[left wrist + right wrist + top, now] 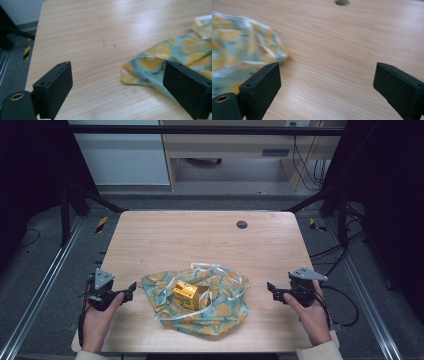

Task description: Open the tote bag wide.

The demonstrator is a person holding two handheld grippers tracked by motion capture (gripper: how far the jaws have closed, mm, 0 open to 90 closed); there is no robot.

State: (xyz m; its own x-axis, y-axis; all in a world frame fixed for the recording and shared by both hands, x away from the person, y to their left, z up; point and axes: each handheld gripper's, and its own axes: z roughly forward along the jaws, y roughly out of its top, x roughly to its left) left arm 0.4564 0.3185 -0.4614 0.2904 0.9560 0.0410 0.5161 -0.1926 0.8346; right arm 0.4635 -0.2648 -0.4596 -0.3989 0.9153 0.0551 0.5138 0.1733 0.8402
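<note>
Across the wooden table (210,235) the far half lies bare up to a small round grommet (242,224), with free wood left and right of the centre. Near the front edge sits a crumpled lemon-print bag (200,302), a yellow carton (185,294) resting on it. Just left of the bag, the left gripper (131,291) has its jaws wide apart and grips nothing. Right of the bag and apart from it, the right gripper (271,289) is likewise spread wide, nothing between its pads.
</note>
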